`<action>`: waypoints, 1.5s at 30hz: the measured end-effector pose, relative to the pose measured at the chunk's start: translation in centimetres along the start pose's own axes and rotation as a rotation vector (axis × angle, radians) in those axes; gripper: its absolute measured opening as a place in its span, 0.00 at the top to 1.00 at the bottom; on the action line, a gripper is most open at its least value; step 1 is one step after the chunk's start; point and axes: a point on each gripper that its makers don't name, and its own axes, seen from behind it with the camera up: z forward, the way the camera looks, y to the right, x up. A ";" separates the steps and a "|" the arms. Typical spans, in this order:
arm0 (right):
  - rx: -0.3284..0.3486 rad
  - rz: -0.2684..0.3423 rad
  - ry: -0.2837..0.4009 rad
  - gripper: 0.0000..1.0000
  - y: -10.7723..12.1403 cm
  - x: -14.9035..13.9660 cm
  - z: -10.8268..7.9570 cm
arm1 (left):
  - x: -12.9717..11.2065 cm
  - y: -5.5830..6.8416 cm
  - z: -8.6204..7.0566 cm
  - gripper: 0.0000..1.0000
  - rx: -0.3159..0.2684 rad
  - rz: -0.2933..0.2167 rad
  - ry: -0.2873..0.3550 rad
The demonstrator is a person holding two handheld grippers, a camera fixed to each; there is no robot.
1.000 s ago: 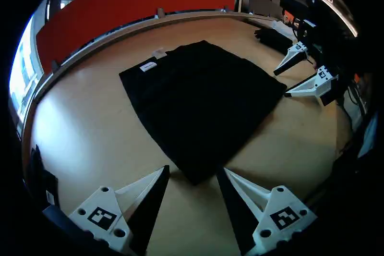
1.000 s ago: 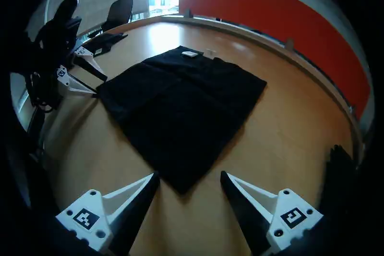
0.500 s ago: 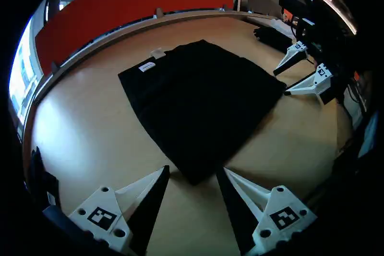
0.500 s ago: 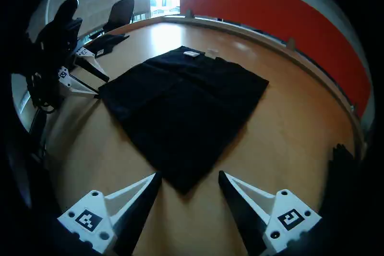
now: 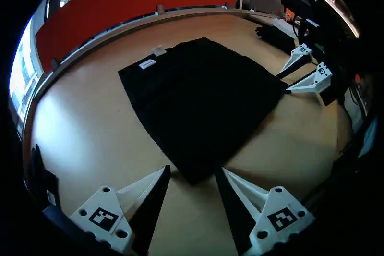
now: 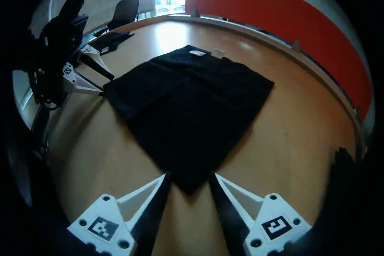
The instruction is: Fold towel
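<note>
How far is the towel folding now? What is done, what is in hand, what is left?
Done: nothing that I can confirm. The black towel lies flat on the wooden table.
In hand: the left gripper and the right gripper each stand open astride one corner of it, neither pinching the cloth.
Left: grip both corners, probably carry them over to the far edge, then smooth the fold.

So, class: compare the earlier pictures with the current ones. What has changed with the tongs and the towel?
The right tongs have narrowed around the black towel's near corner, though a gap remains and nothing is clamped yet. The left tongs stay open at their own corner. The towel lies flat on the table as before.
</note>
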 end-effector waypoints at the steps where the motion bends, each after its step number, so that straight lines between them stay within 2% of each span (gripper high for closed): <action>1: -0.001 0.002 0.000 0.48 0.0 0.0 0.0 | 0.0 0.0 0.0 0.35 0.000 -0.001 -0.002; 6: -0.003 0.008 0.000 0.66 0.0 -0.1 -0.1 | 0.1 0.2 -0.1 0.45 0.000 -0.003 -0.010; 10: -0.002 0.016 0.000 0.78 -0.1 -0.1 -0.1 | 0.2 0.4 0.0 0.60 0.006 -0.004 -0.012; 12: -0.002 0.021 0.000 0.80 -0.1 -0.1 -0.2 | 0.2 0.5 0.0 0.80 0.012 -0.011 -0.014; 14: -0.003 0.028 0.000 0.81 -0.2 -0.1 -0.1 | 0.2 0.5 0.1 0.83 0.023 -0.023 -0.017; 20: 0.002 0.040 -0.003 0.84 -0.5 -0.1 -0.2 | 0.3 0.7 0.0 0.87 0.015 -0.035 -0.016; 30: -0.005 0.034 0.025 0.85 -0.4 0.8 -1.2 | 1.2 1.1 -0.5 0.87 0.009 -0.076 -0.003; 35: -0.019 0.035 0.052 0.85 -0.1 2.2 -2.2 | 2.4 1.0 -1.3 0.87 0.012 -0.094 0.012; 45: -0.046 0.014 0.122 0.85 0.5 5.9 -5.0 | 4.8 0.5 -3.9 0.87 0.012 -0.165 0.047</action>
